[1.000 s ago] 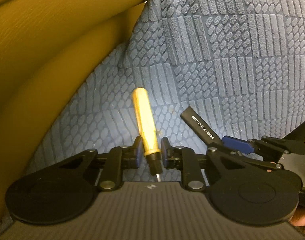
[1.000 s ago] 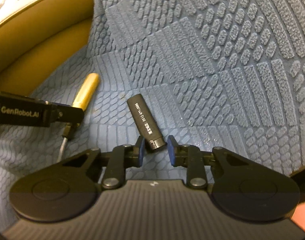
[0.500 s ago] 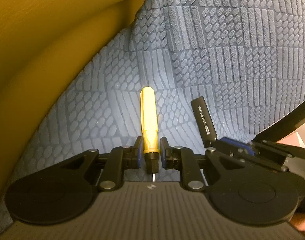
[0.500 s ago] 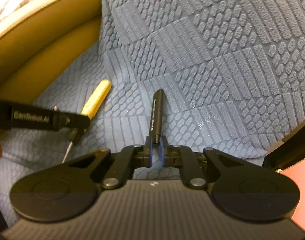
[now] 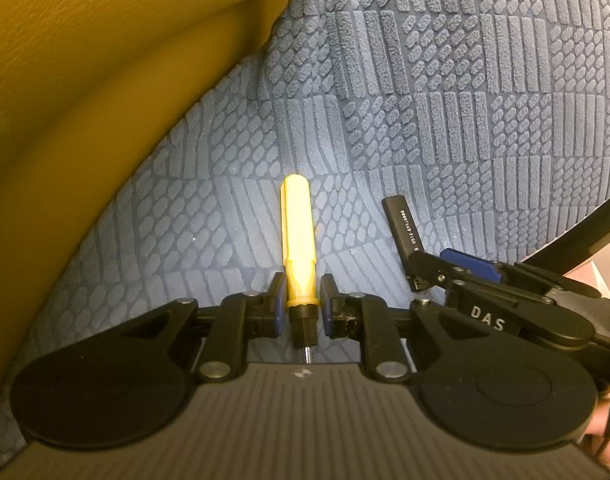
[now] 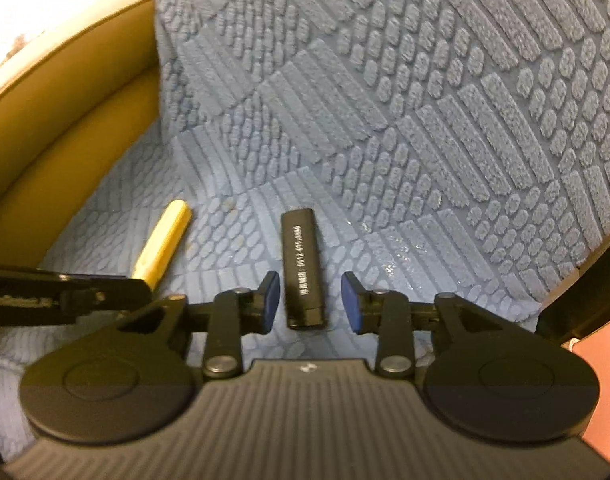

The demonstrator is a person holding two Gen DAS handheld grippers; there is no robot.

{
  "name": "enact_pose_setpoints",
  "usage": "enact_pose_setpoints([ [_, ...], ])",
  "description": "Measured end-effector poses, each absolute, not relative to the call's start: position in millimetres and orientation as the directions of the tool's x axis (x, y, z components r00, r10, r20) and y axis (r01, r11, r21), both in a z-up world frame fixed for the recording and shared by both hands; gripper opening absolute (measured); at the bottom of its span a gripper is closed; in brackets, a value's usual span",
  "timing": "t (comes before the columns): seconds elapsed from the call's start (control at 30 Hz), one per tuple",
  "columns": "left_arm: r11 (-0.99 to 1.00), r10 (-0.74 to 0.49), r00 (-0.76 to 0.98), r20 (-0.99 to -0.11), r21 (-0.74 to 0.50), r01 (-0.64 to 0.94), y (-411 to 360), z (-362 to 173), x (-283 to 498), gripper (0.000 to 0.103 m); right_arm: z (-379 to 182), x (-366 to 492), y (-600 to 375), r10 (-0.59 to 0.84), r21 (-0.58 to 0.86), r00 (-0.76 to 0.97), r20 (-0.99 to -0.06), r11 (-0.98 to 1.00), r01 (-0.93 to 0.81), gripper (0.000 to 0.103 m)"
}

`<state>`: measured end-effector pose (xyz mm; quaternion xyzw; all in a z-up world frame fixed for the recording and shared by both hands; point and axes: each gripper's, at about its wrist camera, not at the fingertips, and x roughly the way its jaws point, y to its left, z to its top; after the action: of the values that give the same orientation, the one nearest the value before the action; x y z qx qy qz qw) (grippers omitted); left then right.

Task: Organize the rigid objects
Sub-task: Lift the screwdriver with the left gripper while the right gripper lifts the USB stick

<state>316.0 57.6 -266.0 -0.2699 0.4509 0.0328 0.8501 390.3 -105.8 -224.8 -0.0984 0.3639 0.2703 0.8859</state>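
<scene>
Since 0.5 s ago the right gripper [image 6: 311,300] has gone from pinched on the black stick to spread wide; both blue pads now stand clear of it. Left side is little changed.

Right gripper: jaws well apart, holding nothing. Black stick with white printed digits [image 6: 303,266] lies flat on the blue textured blanket [image 6: 445,140] between the pads, touching neither, long axis pointing away from the camera. Judged a deliberate release: stick set down parallel to its neighbour.

Left gripper [image 5: 301,300]: jaws narrowly parted around the lower end of the yellow-handled screwdriver [image 5: 298,240]. A thin gap shows on each side of the handle, so no firm grip is apparent; whether the pads bear on it at all I cannot tell. Black collar and a short piece of metal shaft run back toward the gripper body. Handle points away, also flat on the blanket.

Outward: screwdriver and stick lie near each other, roughly parallel, apart. Tan leather cushion [image 5: 105,80] rises to the left, suggesting a sofa seat.

Judgement: both items arranged side by side; left release likely pending.
</scene>
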Motion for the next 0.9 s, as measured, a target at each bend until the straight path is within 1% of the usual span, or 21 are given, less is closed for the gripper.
enact_pose_setpoints([
  [0.2, 0.857, -0.195, 0.594, -0.780, -0.430, -0.284, 57, -265, 315, 0.021, -235, 392, -97, 0.408, 0.020, 0.578, -0.707, 0.828, -0.561, 0.036],
  [0.27, 0.863, -0.198, 0.594, -0.779, -0.427, -0.272, 55, -265, 314, 0.021, -236, 388, -92, 0.404, -0.006, 0.582, -0.706, 0.818, -0.575, 0.035],
  [0.3, 0.864, -0.202, 0.594, -0.779, -0.427, -0.266, 54, -265, 314, 0.021, -236, 386, -88, 0.396, -0.023, 0.585, -0.708, 0.815, -0.579, 0.034],
  [0.33, 0.864, -0.206, 0.592, -0.779, -0.429, -0.263, 54, -265, 312, 0.021, -235, 384, -86, 0.388, -0.035, 0.587, -0.710, 0.814, -0.580, 0.026],
  [0.43, 0.869, -0.211, 0.591, -0.778, -0.426, -0.250, 51, -264, 307, 0.021, -233, 379, -82, 0.360, -0.065, 0.592, -0.721, 0.815, -0.576, 0.026],
  [0.57, 0.873, -0.226, 0.584, -0.780, -0.428, -0.234, 49, -266, 298, 0.021, -228, 365, -84, 0.353, -0.071, 0.595, -0.722, 0.818, -0.571, 0.026],
  [0.73, 0.874, -0.243, 0.577, -0.780, -0.435, -0.219, 49, -268, 286, 0.021, -222, 343, -95, 0.326, -0.056, 0.596, -0.734, 0.845, -0.532, 0.026],
  [0.9, 0.876, -0.253, 0.573, -0.779, -0.436, -0.206, 50, -268, 271, 0.021, -222, 316, -109, 0.315, -0.010, 0.581, -0.750, 0.874, -0.486, 0.026],
])
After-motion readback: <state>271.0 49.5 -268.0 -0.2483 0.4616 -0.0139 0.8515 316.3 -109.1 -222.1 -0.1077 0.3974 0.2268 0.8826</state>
